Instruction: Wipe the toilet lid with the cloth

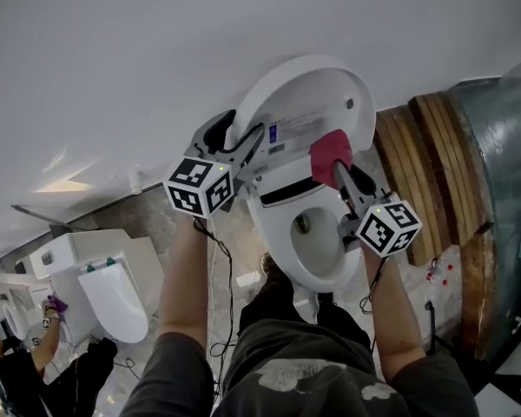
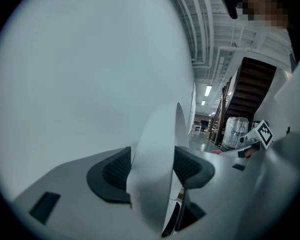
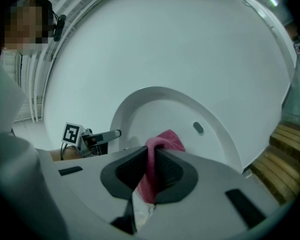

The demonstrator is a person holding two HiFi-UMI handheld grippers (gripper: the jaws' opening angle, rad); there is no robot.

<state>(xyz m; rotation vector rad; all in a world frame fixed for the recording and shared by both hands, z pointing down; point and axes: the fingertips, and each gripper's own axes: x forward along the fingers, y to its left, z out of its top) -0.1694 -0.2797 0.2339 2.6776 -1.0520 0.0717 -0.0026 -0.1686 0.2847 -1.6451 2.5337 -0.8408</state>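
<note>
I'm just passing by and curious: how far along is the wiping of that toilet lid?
Done: the lid is raised, and the right gripper is shut on the cloth. In hand: the cloth is up at the lid's inner face, and the left gripper straddles the lid's edge. Left: seemingly the wiping itself; no wiped patch can be told.

white toilet lid (image 1: 308,94) raised upright; pink cloth (image 1: 330,155) bunched at its inner face.

Two white toilets (image 1: 317,102) (image 1: 113,298), two handheld grippers (image 1: 240,135) (image 1: 343,170), one pink cloth (image 1: 330,153), two people (image 1: 286,354) (image 1: 17,372)
</note>
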